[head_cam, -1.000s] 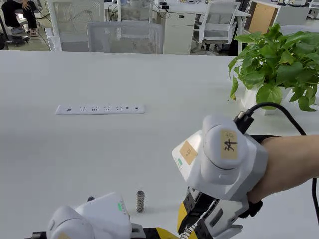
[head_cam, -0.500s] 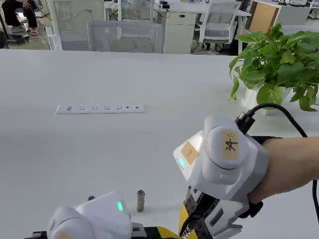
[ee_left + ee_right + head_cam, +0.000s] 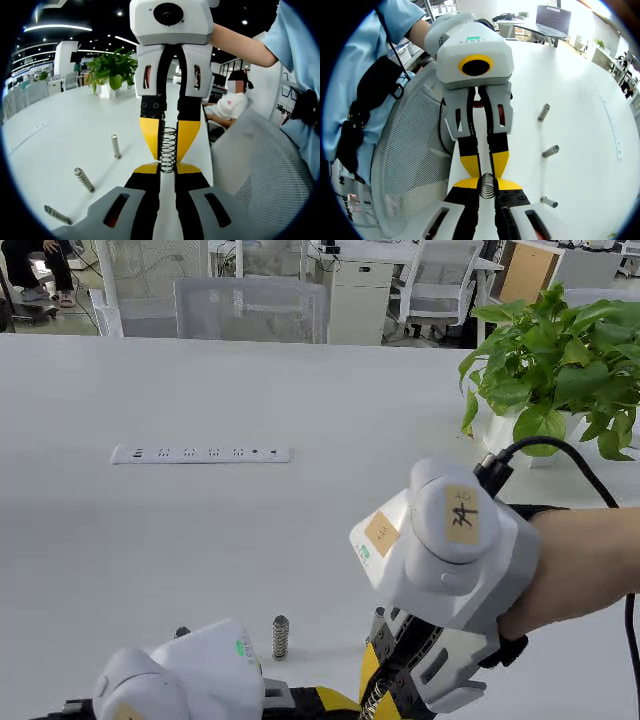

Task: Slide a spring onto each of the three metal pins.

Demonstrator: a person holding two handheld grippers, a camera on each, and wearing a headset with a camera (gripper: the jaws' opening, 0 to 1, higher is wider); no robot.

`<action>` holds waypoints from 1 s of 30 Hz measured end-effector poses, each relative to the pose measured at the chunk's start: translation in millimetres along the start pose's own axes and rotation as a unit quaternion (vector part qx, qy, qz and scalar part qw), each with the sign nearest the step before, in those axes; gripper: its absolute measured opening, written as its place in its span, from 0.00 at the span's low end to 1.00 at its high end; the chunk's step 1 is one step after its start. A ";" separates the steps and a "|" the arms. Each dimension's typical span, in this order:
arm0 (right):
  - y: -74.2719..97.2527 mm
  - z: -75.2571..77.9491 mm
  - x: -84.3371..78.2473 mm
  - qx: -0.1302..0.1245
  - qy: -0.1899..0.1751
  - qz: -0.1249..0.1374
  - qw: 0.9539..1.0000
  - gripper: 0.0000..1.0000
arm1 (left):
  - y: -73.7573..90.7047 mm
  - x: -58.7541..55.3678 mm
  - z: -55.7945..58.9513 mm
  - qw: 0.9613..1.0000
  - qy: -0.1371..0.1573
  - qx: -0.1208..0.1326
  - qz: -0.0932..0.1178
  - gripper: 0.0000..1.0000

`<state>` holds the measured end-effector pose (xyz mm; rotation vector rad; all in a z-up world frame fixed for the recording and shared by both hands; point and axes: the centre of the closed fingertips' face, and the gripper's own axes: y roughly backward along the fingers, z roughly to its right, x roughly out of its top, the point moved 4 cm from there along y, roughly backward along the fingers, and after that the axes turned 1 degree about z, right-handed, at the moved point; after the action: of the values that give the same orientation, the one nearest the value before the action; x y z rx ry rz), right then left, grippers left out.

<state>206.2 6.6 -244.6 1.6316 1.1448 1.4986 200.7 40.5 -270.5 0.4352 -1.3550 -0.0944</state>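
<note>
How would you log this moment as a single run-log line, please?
spring: clamped between both grippers | left gripper: shut | right gripper: shut | sprung pins: two | bare pin: one

open office, mesh chairs, white desks, potted plant

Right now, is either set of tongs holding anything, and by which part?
A spring, held by both. The right tongs clamp it lengthwise between their yellow tips. The left tongs appear to pinch one end of it, tip to tip with the right.
</note>
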 end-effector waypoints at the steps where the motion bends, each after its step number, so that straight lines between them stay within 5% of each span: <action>1: 0.1 0.0 0.0 -0.001 0.001 -0.001 1.000 0.07 | 0.3 0.0 -0.1 1.000 -0.005 0.002 0.002 0.07; 13: -1.8 1.2 -0.2 -0.001 0.005 -0.008 1.000 0.07 | 5.7 -2.7 -3.1 1.000 -0.006 0.019 0.014 0.14; 30: 0.0 3.1 -4.0 -0.005 0.003 -0.009 1.000 0.07 | 47.4 -28.0 -31.5 0.993 0.040 0.111 0.019 0.49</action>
<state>209.4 3.3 -246.7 1.6063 1.1510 1.4972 215.9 100.5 -284.2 0.5948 -1.2988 0.1056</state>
